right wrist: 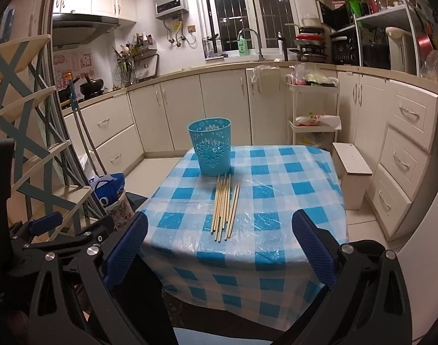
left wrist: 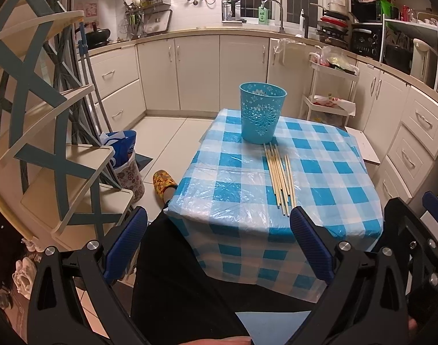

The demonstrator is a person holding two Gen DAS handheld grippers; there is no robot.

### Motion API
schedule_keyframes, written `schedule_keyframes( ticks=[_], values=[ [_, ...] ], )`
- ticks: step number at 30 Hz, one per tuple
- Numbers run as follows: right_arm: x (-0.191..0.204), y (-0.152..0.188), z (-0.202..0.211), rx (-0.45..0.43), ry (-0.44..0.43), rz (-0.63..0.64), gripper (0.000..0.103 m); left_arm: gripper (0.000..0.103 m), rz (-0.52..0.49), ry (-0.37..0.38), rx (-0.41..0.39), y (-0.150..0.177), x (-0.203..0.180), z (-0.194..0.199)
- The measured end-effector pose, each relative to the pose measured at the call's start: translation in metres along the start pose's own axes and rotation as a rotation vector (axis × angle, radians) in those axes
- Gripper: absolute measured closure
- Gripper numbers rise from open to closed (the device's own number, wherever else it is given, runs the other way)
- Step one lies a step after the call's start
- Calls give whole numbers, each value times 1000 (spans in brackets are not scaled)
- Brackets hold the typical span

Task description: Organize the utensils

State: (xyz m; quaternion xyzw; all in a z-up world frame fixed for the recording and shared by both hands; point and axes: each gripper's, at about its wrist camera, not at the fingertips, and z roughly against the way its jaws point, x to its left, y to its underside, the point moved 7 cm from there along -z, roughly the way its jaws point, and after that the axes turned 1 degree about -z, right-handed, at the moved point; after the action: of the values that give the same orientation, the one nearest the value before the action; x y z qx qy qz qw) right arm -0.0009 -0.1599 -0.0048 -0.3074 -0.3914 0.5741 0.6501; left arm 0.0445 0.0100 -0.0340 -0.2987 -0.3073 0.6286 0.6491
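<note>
Several wooden chopsticks [left wrist: 280,178] lie in a loose bundle on the blue-checked tablecloth [left wrist: 328,169], just in front of an upright, empty-looking blue perforated cup [left wrist: 262,112]. My left gripper [left wrist: 219,244] is open and empty, held below the table's near edge. In the right wrist view the chopsticks [right wrist: 225,205] lie in front of the cup [right wrist: 212,146] on the table [right wrist: 290,189]. My right gripper [right wrist: 219,247] is open and empty, back from the near edge. The left gripper also shows at the left edge of the right wrist view [right wrist: 43,221].
A wooden shelf rack [left wrist: 55,132] stands to the left, with a bin and blue bag [left wrist: 124,155] beside it. A white trolley [right wrist: 313,109] and a small white stool [right wrist: 352,169] stand right of the table. Kitchen cabinets line the back. A slippered foot [left wrist: 162,184] is by the table.
</note>
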Motion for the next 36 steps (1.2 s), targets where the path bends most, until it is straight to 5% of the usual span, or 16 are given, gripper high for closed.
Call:
schedule_keyframes(
  ticks=[36],
  values=[
    [3, 2, 4, -20, -21, -4, 7, 8, -7, -2, -5, 4, 0, 3]
  ],
)
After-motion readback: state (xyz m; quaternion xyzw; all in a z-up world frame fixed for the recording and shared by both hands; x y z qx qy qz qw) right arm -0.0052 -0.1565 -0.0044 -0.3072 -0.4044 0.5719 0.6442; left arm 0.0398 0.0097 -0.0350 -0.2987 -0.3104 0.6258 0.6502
